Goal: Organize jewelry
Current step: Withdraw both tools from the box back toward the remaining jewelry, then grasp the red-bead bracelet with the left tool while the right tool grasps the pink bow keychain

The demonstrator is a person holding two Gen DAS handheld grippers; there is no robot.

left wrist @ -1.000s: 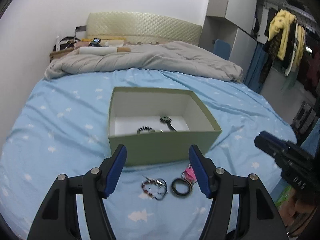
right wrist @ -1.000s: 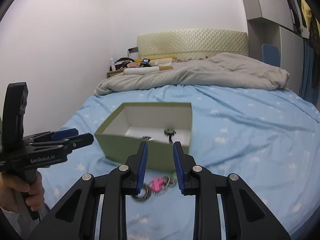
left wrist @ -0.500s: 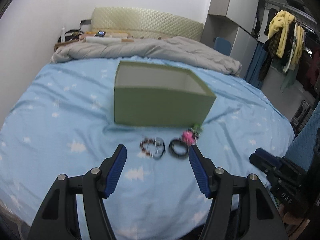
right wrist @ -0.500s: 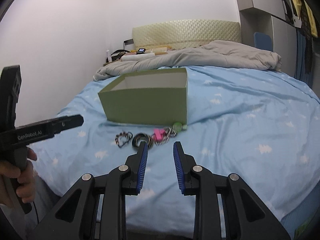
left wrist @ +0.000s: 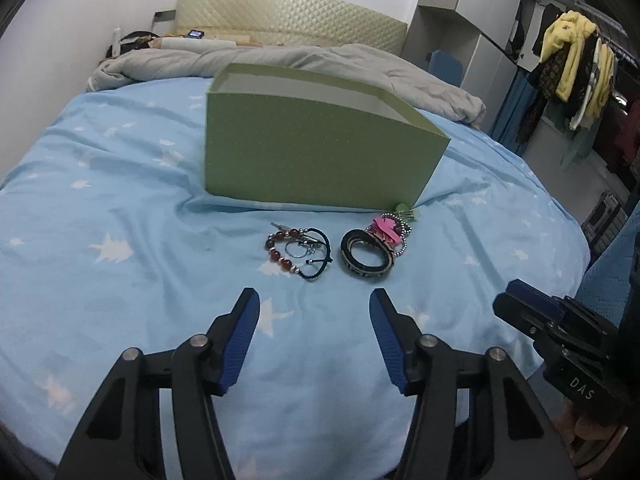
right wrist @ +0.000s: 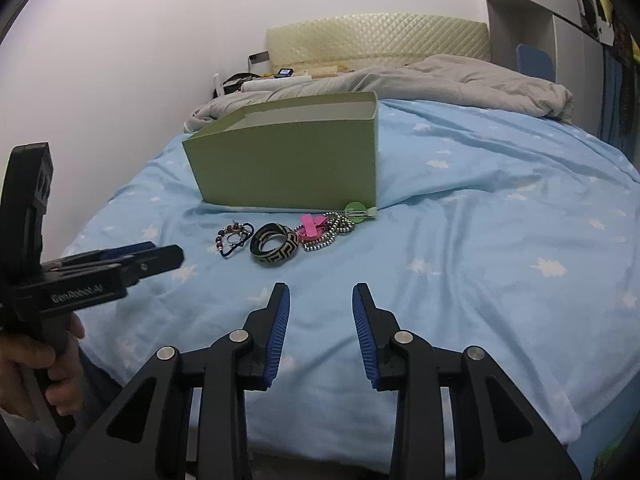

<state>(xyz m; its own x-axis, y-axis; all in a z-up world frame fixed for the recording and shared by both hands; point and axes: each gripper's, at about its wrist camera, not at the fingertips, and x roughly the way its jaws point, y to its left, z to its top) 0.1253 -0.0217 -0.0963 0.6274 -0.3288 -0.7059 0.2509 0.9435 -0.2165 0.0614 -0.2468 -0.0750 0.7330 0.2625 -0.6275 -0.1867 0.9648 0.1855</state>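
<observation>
Blue pads frame both views, and neither pair holds anything: the left gripper [left wrist: 315, 308] stands wide open, hanging above the sheet short of the jewelry, while the right gripper [right wrist: 321, 304] is parted more narrowly, also empty and short of the row. From left to right, the pieces lie on the bed [left wrist: 120, 208] in front of the green box [left wrist: 316, 152]: a red beaded bracelet [left wrist: 280, 250] tangled with a black cord and a small ring, then a black patterned bangle [left wrist: 366, 254] just beside it, then a pink clip [left wrist: 385, 229] resting on a coil of silver beads [right wrist: 326, 236], and last a green clip [right wrist: 358, 212] touching the box's near corner.

The step in hand looks like picking one loose piece to drop into the box. The left gripper lines up best with the bracelet; it would do well to come down over the beaded side, not the thin cord, and close gently so the soft sheet is not pinched along with it. The bangle, standing slightly proud, seems an easier catch for the right gripper.

Underneath is a light blue sheet with white tree prints, wrinkled near the box. A grey duvet [left wrist: 280, 60] is bunched below a quilted cream headboard [left wrist: 288, 20], and clothes hang on a rail [left wrist: 576, 60] at far right.
</observation>
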